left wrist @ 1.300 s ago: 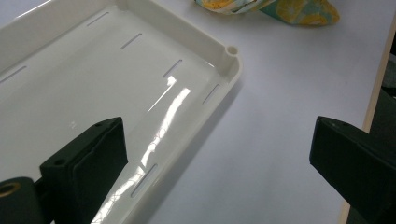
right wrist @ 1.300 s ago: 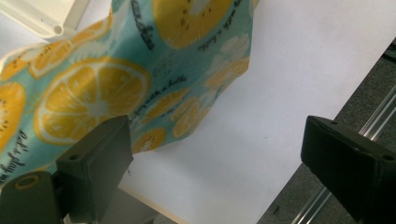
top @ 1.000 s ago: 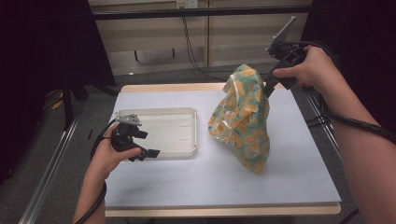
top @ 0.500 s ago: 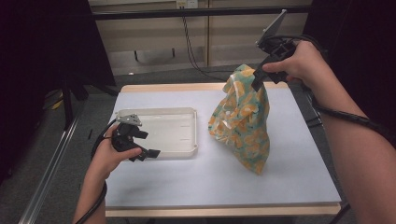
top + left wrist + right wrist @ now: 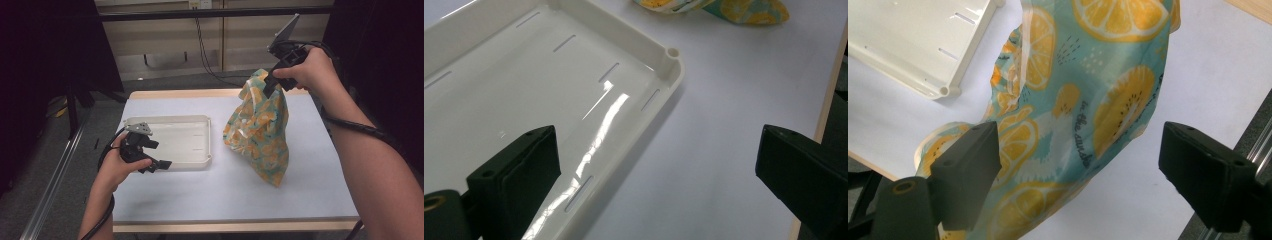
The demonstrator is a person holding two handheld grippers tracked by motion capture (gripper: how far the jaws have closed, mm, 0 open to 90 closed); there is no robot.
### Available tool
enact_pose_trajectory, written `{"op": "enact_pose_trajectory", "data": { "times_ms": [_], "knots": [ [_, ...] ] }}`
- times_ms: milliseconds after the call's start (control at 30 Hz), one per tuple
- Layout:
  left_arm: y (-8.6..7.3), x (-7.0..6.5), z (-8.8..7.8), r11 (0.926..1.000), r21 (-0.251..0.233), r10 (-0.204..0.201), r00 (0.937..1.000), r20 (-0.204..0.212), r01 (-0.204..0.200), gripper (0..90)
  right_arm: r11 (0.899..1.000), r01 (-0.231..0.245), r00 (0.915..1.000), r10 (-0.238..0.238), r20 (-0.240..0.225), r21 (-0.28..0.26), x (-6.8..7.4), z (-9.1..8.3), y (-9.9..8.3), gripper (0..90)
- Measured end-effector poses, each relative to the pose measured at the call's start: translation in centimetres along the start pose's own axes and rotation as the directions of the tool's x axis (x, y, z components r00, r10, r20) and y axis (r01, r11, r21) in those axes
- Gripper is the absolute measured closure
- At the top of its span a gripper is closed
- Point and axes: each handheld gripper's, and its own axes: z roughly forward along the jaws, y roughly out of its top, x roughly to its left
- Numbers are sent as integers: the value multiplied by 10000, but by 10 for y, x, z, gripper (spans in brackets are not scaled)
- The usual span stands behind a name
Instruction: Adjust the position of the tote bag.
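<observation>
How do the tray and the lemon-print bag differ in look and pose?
The white plastic tray is plain, rigid and lies flat; the lemon-print bag is teal with orange citrus slices, soft and crumpled, and stands tall with its top up by the right gripper. Both rest on the white table.

A table point(image 5: 320, 200) with a pale lilac-white top and light wooden edging stands in a dim room. Behind it runs a beige wall point(image 5: 235, 45) of flat panels, with a black bar point(image 5: 200, 14) across its upper part and a dark cable point(image 5: 205, 55) hanging down to the grey floor point(image 5: 35, 200). Black drapes point(image 5: 45, 60) close in both sides. A metal rail point(image 5: 55, 185) runs along the floor at left.
</observation>
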Motion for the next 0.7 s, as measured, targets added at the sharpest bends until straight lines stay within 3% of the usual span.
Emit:
{"op": "enact_pose_trajectory", "data": {
  "times_ms": [100, 200, 400, 633, 700],
  "knots": [
    [0, -1, 0, 10000, 88, 4, 10000, -70, -3, 38, 10000, 19, 10000, -20, -86, -34, 2, 2, 0, 255],
    [1, -1, 0, 10000, 48, 22, 10000, 15, -22, 37, 9991, -415, 9988, 418, -256, 109, 4, 7, 1, 271],
    [1, -1, 2, 10000, 29, 19, 10000, -9, -19, 37, 9960, -848, 9957, 858, -357, 278, 6, 15, 2, 314],
    [1, -1, 2, 9999, 126, 91, 10000, 32, -92, 37, 9934, -1085, 9939, 1091, -155, 359, 8, 25, 6, 382],
    [1, 0, 3, 9999, 126, 79, 10000, 36, -79, 37, 9925, -1171, 9931, 1168, 110, 362, 8, 29, 8, 439]
  ]
}}
